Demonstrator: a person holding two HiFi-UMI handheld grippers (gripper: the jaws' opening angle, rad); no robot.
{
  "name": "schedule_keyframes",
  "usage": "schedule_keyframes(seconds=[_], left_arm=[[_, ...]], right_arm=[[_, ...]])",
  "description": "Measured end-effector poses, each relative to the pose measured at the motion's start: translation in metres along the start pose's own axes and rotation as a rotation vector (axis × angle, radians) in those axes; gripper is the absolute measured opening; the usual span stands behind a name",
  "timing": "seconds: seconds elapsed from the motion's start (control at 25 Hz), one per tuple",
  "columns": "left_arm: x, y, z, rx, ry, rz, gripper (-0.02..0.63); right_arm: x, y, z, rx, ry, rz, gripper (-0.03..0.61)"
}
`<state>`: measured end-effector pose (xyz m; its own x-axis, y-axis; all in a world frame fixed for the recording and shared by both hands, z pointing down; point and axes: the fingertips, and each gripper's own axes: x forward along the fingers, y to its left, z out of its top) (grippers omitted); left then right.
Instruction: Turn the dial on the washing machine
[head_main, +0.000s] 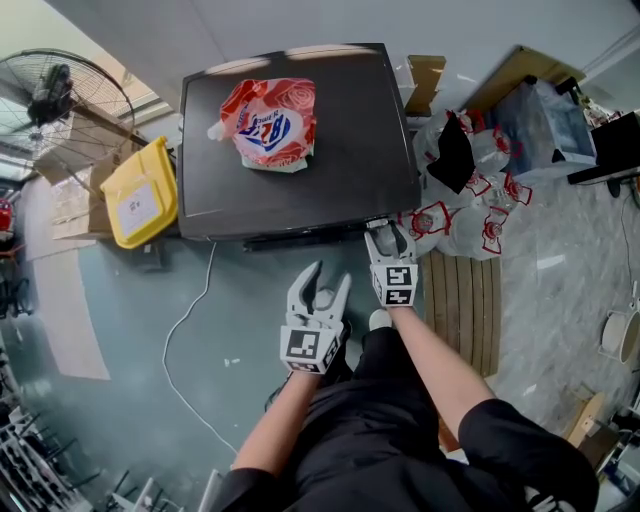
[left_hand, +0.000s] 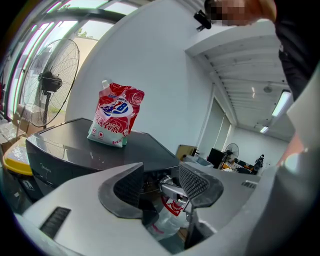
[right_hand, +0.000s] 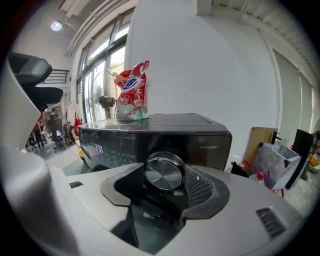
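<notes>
Head view, left to right: standing fan (head_main: 58, 92) at far left, with a yellow bin (head_main: 140, 192) just beside the machine's left side. Dark washing machine (head_main: 355, 150) sits top centre, lid shut. 1 red-and-white detergent pouch (head_main: 270, 122) sits on the lid, toward the back left. A white cable (head_main: 190, 320) trails on the floor below the machine's front.

Left gripper (head_main: 330, 280) is held low in front of the machine, clear of it. Its 2 jaws are spread wide with nothing between them; the left gripper view shows only background through the gap.

Right gripper (head_main: 388, 232) is up against the machine's front edge, near the right corner. In the right gripper view the round silver dial (right_hand: 164, 173) sits on the dark front panel at its right end. It lies between the 2 jaws, which are closed narrow on it with the ribbed pad against its right side. A lit display shows on the panel left of the dial.

Right of the machine is a heap of white-and-red plastic bags (head_main: 470, 215), a wooden pallet (head_main: 462, 300) on the floor below them, and cardboard (head_main: 425, 80) behind.
</notes>
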<state>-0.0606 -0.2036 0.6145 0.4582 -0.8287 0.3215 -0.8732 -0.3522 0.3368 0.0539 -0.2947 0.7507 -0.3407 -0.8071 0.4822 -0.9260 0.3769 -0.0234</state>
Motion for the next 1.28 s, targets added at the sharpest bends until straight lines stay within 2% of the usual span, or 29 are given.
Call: schedule_keyframes(seconds=[0.2,0.28,0.96,1.08,1.28], left_arm=[[0.0,0.001,-0.004,0.002,0.006,0.004,0.199],[0.001,0.001,-0.005,0.002,0.005,0.002,0.199],[0.003,0.01,-0.002,0.015,0.017,0.023,0.199],[0.004,0.008,-0.009,0.014,0.015,0.006,0.199],[0.005,0.005,-0.009,0.008,0.013,-0.001,0.199]], right_arm=[[0.0,0.002,0.0,-0.034,0.007,0.001,0.245],[0.001,0.001,0.0,-0.014,-0.003,0.0,0.245],[0.0,-0.01,-0.004,0.431,-0.059,0.093,0.239],[0.0,-0.01,-0.005,0.431,-0.06,0.097,0.24],[-0.002,-0.009,-0.004,0.346,-0.046,0.082,0.239]])
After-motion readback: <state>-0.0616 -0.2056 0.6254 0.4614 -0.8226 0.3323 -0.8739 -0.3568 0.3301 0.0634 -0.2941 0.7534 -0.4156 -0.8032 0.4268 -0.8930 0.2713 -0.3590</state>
